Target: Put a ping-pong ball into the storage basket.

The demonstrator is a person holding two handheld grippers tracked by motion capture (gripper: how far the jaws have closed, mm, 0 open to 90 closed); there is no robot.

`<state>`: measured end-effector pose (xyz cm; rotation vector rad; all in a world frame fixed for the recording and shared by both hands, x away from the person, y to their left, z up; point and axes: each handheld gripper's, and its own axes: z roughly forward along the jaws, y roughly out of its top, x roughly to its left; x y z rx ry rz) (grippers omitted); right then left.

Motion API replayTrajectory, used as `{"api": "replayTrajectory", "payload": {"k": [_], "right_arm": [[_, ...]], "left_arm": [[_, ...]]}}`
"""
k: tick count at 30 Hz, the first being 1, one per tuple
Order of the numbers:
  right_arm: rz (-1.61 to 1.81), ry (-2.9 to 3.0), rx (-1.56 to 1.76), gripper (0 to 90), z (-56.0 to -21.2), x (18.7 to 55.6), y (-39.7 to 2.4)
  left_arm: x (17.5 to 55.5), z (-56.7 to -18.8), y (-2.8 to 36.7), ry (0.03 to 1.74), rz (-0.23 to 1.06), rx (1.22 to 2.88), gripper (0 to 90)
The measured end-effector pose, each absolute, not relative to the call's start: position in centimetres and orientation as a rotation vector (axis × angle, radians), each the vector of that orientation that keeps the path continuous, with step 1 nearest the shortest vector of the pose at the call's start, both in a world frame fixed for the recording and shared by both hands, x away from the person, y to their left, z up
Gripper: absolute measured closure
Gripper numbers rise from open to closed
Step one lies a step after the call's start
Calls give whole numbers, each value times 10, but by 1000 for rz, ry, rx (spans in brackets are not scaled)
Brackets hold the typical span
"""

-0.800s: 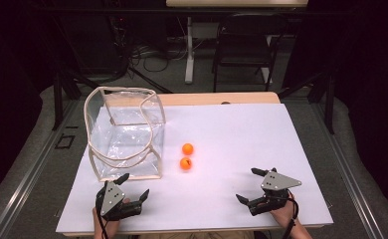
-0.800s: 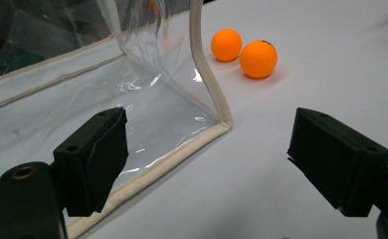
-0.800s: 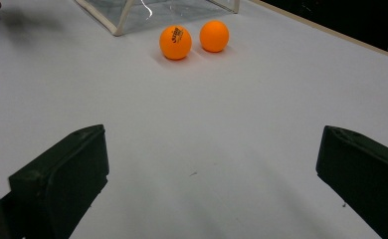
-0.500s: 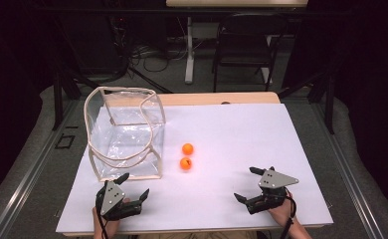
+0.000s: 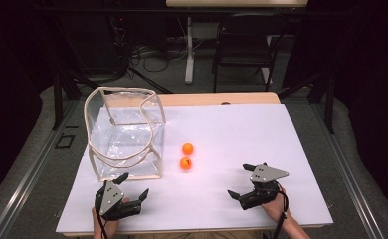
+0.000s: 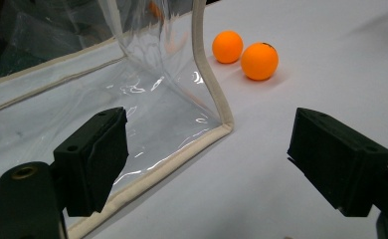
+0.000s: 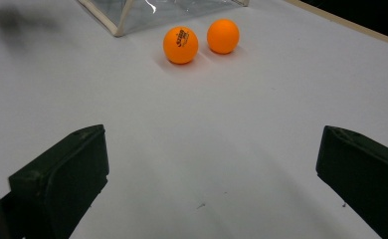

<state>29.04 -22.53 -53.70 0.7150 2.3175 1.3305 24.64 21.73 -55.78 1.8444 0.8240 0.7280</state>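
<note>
Since the earlier frames we see the right gripper (image 5: pixel 242 180) shifted slightly left toward the two orange balls; the left gripper (image 5: pixel 133 186) has kept its place at the near edge. Both sets of jaws are spread wide, grasping nothing. The near ball (image 5: pixel 185 163) and far ball (image 5: pixel 187 149) lie almost touching, just beside the clear bag (image 5: pixel 124 134), unmoved. We see a white table (image 5: pixel 242 129), with a dark chair (image 5: pixel 242 47) and cables on the grey floor beyond.

I saw bare counter (image 5: pixel 242 139) before both balls (image 5: pixel 185 163); only the clear bag (image 5: pixel 125 134) blocked their left.
</note>
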Motion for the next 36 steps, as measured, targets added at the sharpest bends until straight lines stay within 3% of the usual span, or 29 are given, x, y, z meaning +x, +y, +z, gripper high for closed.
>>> {"api": "replayTrajectory", "payload": {"k": [36], "right_arm": [[1311, 2420, 677, 0, -530, 328, -171]], "left_arm": [[246, -559, 219, 832, 718, 1845, 156]]}}
